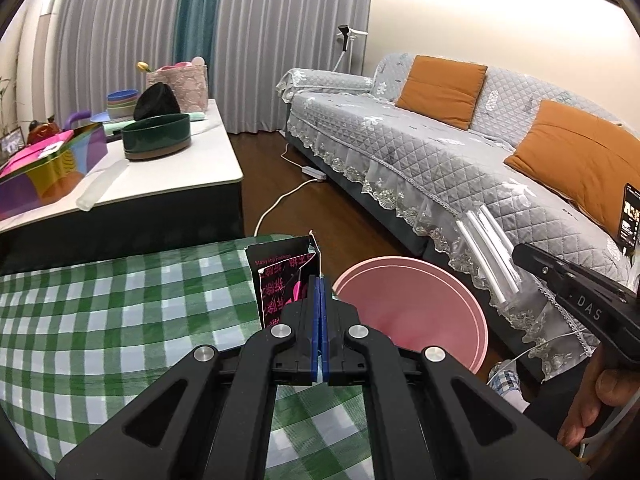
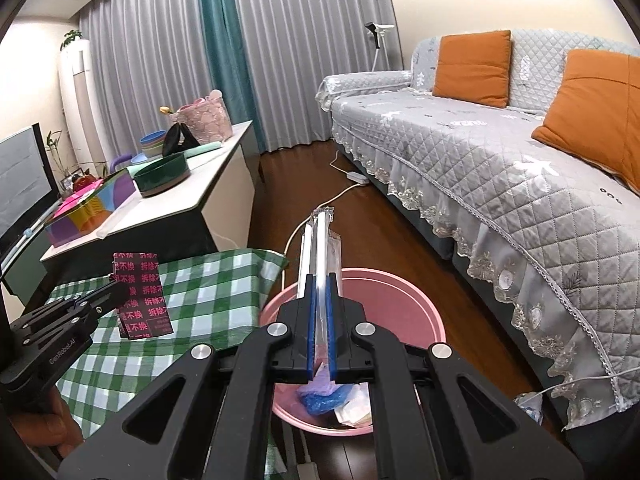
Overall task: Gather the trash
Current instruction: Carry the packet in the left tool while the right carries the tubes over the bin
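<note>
My left gripper is shut on a black card with pink print, held over the edge of a green checked cloth, just left of a pink bin. From the right wrist the same card hangs in the left gripper at the lower left. My right gripper is shut on a long clear plastic wrapper with white sticks, held above the pink bin, which holds blue and white scraps. In the left wrist view that wrapper juts from the right gripper.
A low white table stands behind, with a dark green bowl, a colourful box and stacked dishes. A grey covered sofa with orange cushions runs along the right. A white cable and power strip lie on the wooden floor.
</note>
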`<state>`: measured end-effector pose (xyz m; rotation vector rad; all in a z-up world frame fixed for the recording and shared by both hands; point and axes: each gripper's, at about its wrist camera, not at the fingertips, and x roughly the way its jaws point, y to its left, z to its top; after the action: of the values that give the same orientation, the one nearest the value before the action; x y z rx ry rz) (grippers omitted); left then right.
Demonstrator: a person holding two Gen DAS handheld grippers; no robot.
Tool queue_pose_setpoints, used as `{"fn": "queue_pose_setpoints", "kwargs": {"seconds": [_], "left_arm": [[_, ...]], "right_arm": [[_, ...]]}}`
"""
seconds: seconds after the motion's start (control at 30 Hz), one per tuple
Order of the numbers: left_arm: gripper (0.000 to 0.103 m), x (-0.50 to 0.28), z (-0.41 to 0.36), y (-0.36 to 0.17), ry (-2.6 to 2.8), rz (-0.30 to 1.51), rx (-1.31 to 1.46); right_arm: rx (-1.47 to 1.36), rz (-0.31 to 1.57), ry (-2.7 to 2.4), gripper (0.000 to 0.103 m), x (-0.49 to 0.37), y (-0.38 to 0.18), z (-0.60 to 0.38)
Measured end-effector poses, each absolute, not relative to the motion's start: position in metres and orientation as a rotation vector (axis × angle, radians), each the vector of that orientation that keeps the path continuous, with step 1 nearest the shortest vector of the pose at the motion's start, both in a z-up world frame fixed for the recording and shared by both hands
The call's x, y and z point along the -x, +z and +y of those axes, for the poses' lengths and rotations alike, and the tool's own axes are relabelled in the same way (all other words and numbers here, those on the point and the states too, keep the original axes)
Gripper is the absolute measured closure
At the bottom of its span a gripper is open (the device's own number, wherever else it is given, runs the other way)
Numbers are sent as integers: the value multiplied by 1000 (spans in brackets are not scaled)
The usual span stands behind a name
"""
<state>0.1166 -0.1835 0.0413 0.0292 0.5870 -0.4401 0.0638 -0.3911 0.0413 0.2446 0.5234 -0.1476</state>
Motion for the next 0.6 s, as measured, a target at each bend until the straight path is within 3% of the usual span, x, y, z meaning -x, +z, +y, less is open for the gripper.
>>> {"fn": "queue_pose_setpoints", "kwargs": {"seconds": [0.6], "left_arm": [[103,-129,-222,19,-526,588,-24]], "right_arm": [[-261,559,-201,98,-79,14,-416]]}}
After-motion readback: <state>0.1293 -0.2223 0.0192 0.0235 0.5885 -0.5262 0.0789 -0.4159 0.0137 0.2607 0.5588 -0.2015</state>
